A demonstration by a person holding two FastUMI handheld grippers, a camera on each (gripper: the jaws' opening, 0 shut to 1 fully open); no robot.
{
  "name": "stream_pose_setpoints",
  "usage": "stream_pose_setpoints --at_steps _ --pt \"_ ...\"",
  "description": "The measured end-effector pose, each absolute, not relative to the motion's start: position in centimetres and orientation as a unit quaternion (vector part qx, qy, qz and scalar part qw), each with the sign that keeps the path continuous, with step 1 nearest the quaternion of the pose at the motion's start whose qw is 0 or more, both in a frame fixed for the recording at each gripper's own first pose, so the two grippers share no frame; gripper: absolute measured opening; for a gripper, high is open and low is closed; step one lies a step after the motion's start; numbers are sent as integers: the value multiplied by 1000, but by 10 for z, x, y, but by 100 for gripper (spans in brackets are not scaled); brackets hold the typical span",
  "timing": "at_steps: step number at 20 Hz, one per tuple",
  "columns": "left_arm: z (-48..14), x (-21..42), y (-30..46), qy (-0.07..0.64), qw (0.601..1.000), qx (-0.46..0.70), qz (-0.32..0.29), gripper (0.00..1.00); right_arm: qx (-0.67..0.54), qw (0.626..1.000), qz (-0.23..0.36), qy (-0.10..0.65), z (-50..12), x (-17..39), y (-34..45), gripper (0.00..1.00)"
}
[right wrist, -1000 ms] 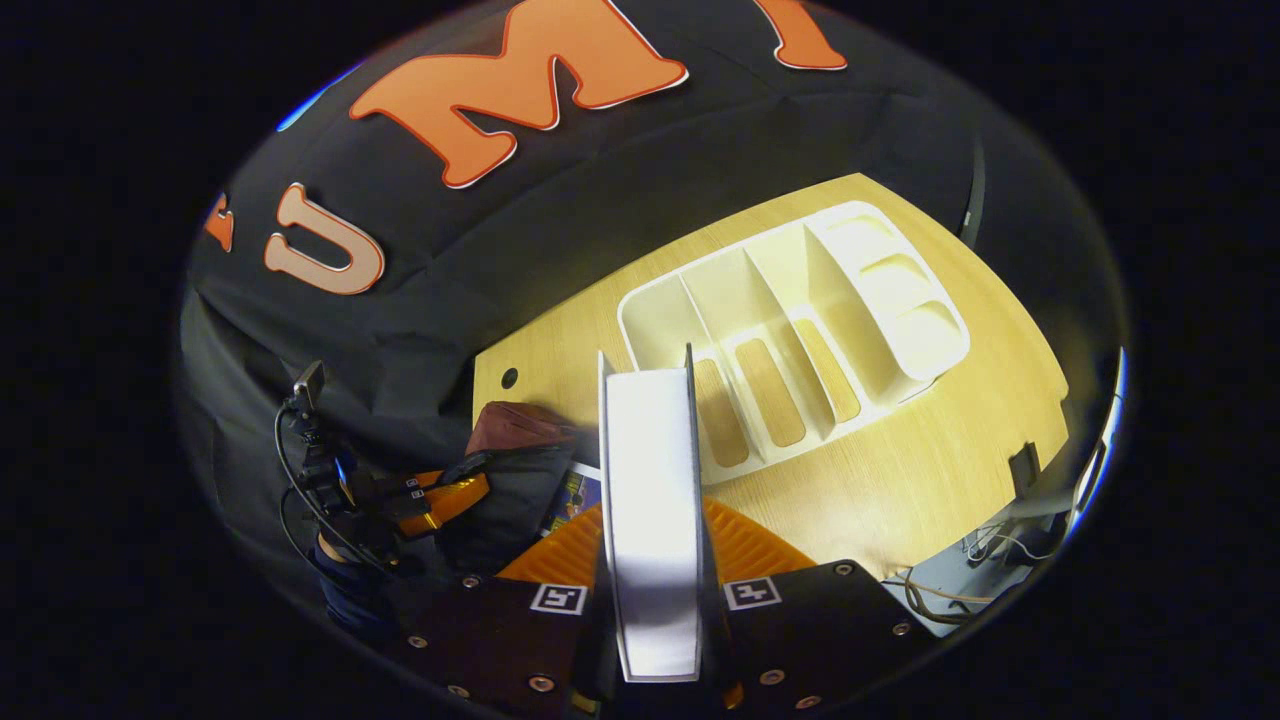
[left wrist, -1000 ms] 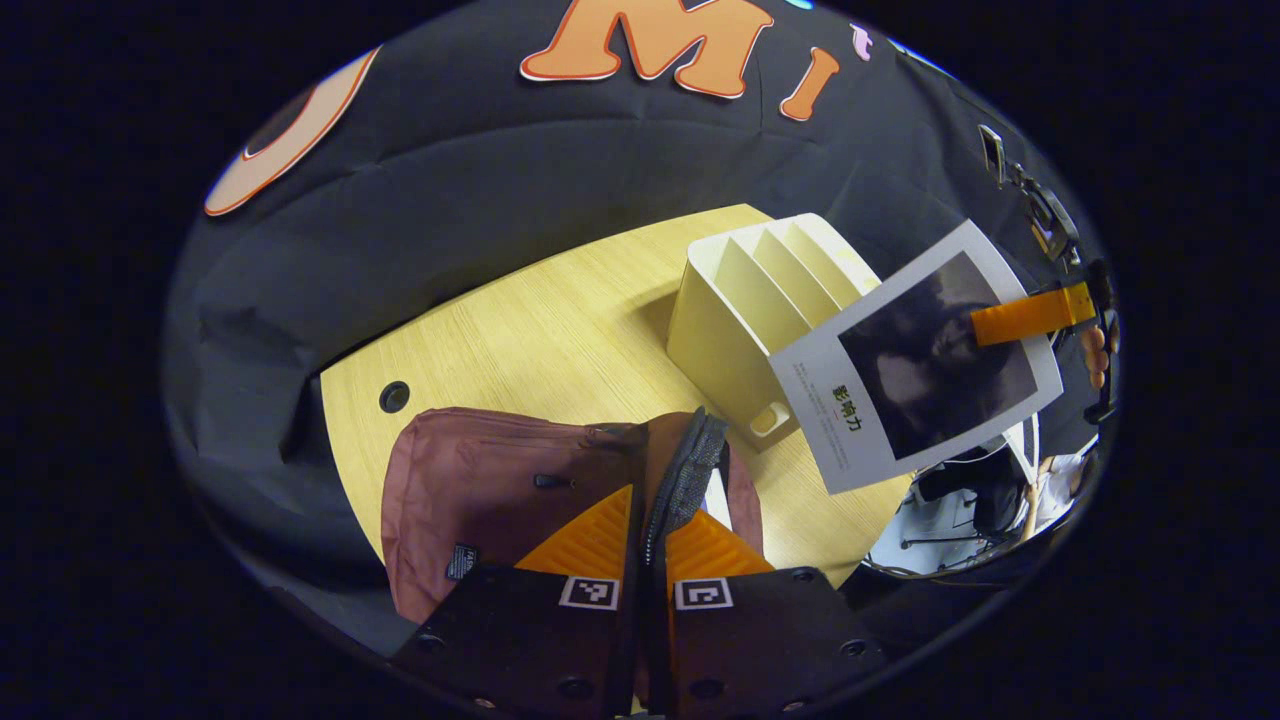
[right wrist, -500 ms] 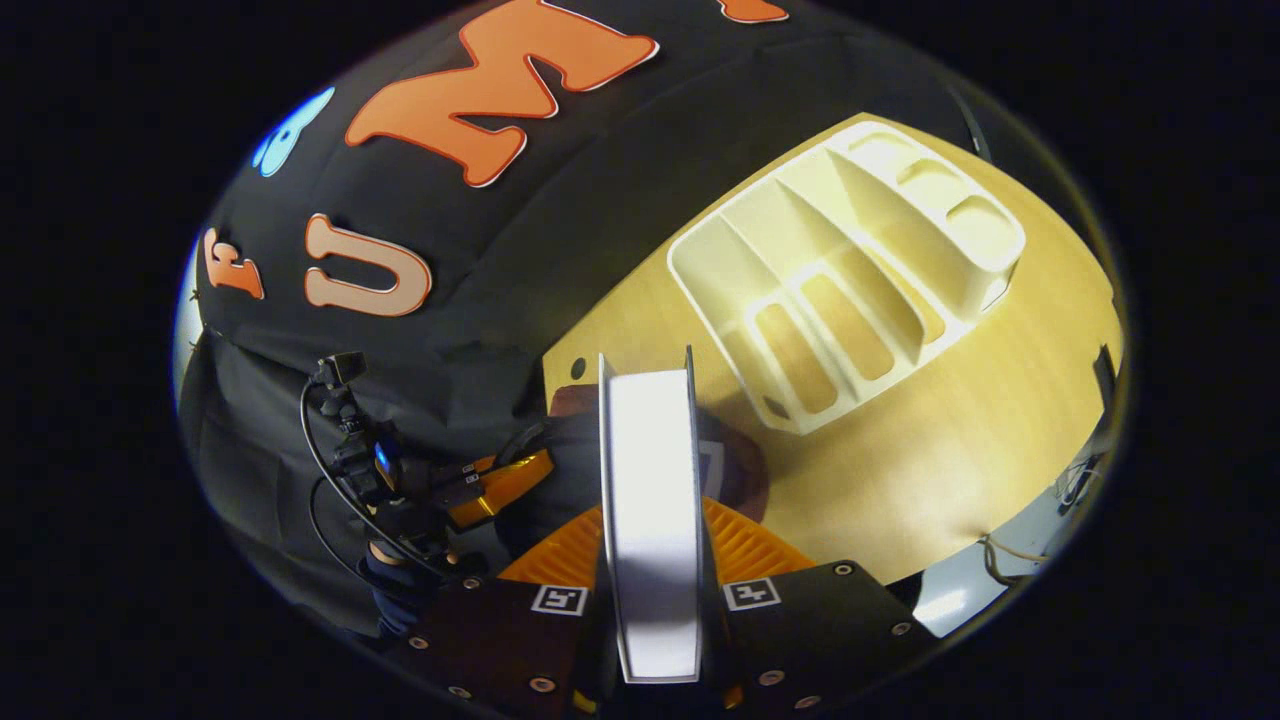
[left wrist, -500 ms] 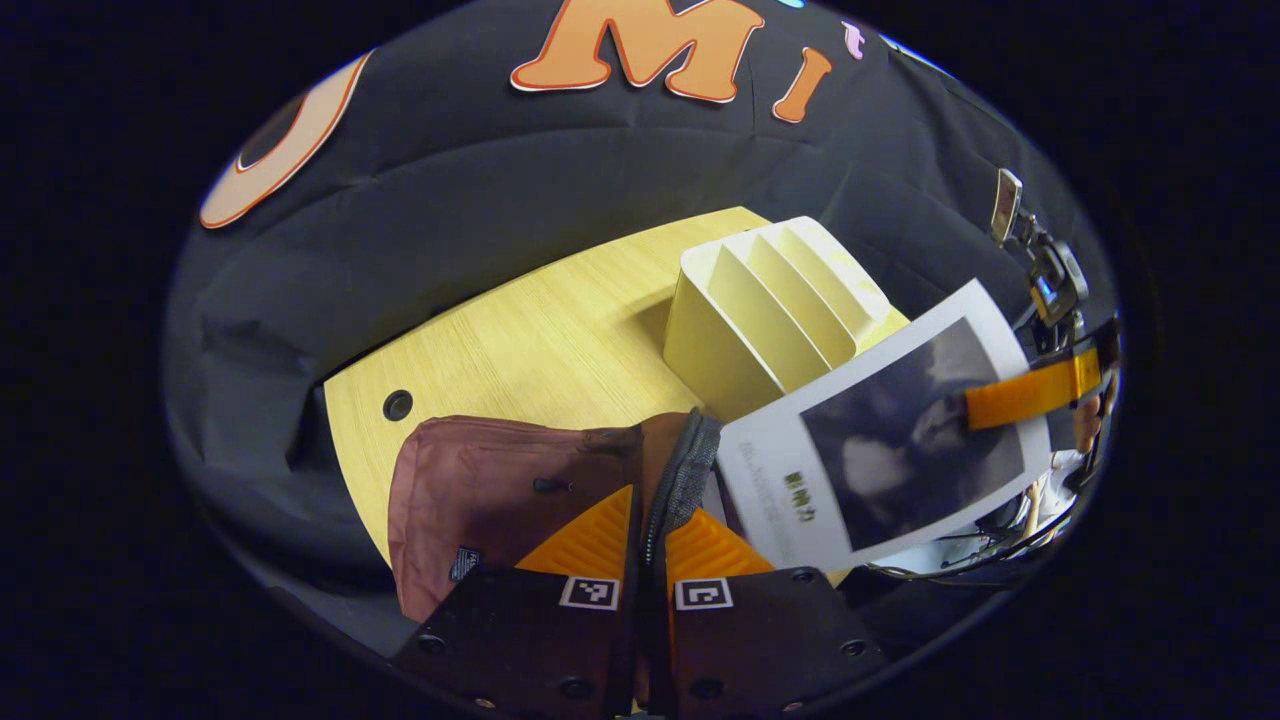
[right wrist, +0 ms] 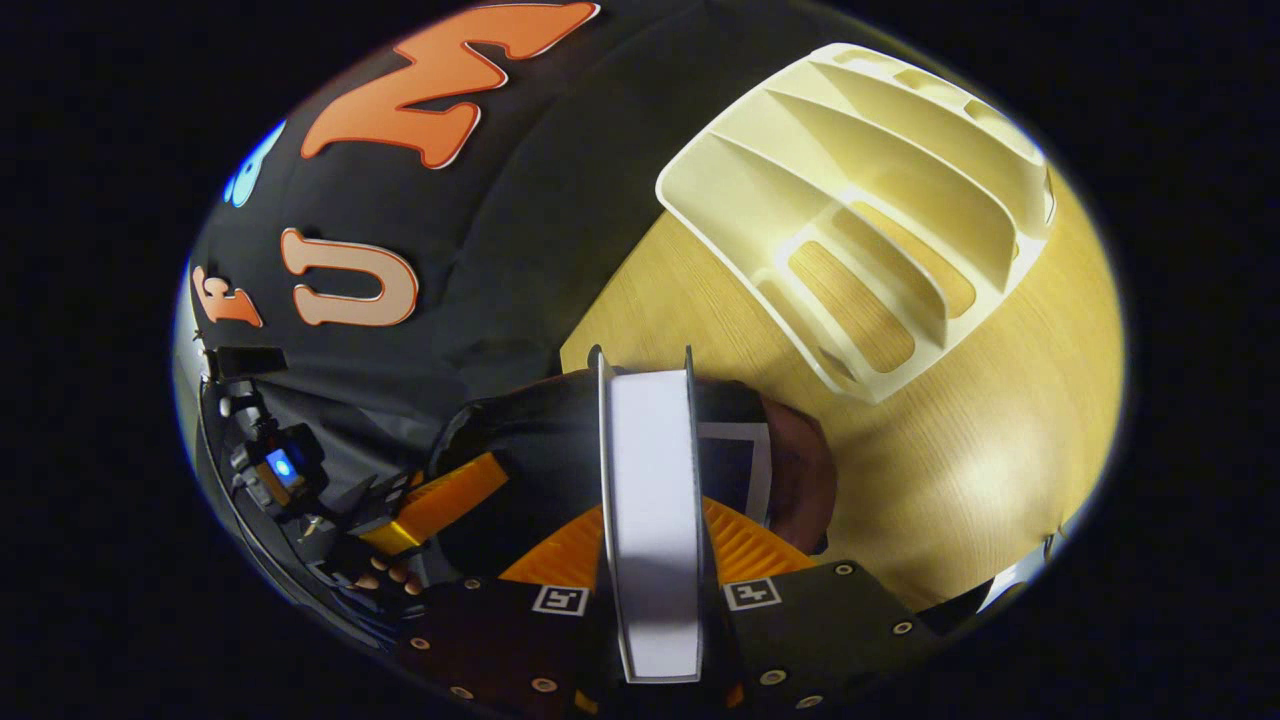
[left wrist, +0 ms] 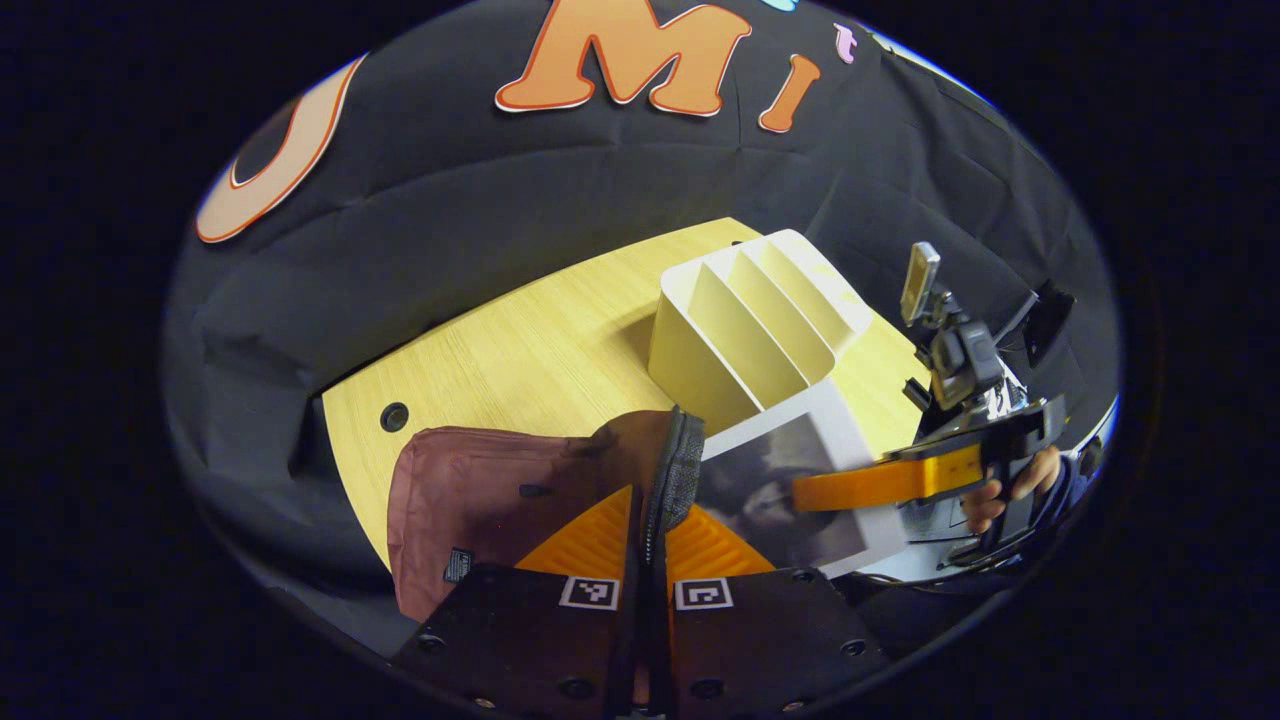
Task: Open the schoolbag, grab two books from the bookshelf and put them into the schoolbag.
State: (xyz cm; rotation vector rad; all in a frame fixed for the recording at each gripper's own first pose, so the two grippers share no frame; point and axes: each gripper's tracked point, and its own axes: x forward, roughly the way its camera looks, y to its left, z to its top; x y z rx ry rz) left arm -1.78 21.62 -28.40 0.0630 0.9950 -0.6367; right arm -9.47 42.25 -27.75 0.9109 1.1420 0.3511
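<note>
My left claw (left wrist: 645, 530) is closed on the grey edge of the bag (left wrist: 500, 495), both fingers pressed against the fabric, lifting that edge above the table (left wrist: 530, 350). The brown bag lies on the table, just beside the shelf (left wrist: 750, 320), whose slots I see bare. My right claw (right wrist: 650, 560) grips a book (right wrist: 652, 510) between both fingers, page edges facing the camera. In the left gripper view I see that book (left wrist: 790, 480) with its lower corner at the bag's opening, next to the lifted edge, the right claw (left wrist: 880, 482) clamped on its cover. A second book (right wrist: 735, 460) already lies inside the bag. A hand (left wrist: 1000, 490) holds the right claw.
</note>
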Motion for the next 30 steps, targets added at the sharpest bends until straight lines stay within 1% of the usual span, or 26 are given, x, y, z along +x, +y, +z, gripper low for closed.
stream_pose_setpoints --at_steps 3,6,14,15,16,19,20,21,22,23,24,25,26,28,30 --pt "-280 -19 212 466 831 31 -303 6 426 727 166 513 -288 -86 449 35" --pt "-278 -23 204 470 826 26 -309 6 422 732 152 513 -303 -79 466 35" --pt "-271 -28 190 459 825 49 -327 6 430 729 165 507 -321 -76 508 35" --pt "-271 -30 189 458 824 52 -330 6 429 727 170 508 -325 -76 515 46" --pt "-274 -30 187 459 823 53 -331 6 431 726 173 508 -328 -77 522 35" --pt "-277 -36 186 461 821 47 -332 6 431 706 176 533 -342 -84 544 36" --pt "-275 -35 188 458 825 38 -328 7 417 717 166 534 -344 -83 539 39" --pt "-276 -32 193 457 828 31 -323 6 381 735 161 538 -347 -84 528 41" --pt "-277 -31 198 458 830 23 -317 6 343 754 156 538 -351 -82 516 50" --pt "-280 -31 199 461 830 11 -314 6 313 768 153 538 -352 -84 505 56" --pt "-280 -34 200 463 830 4 -311 6 297 775 155 536 -346 -83 497 63" --pt "-282 -35 200 461 832 0 -307 6 294 776 159 534 -338 -86 490 69" --pt "-283 -38 198 461 833 -3 -305 6 294 777 159 533 -329 -86 485 79" --pt "-287 -43 188 458 836 1 -303 10 277 793 151 522 -324 -86 464 87" --pt "-289 -51 177 455 838 4 -301 15 247 816 143 502 -316 -84 425 92"
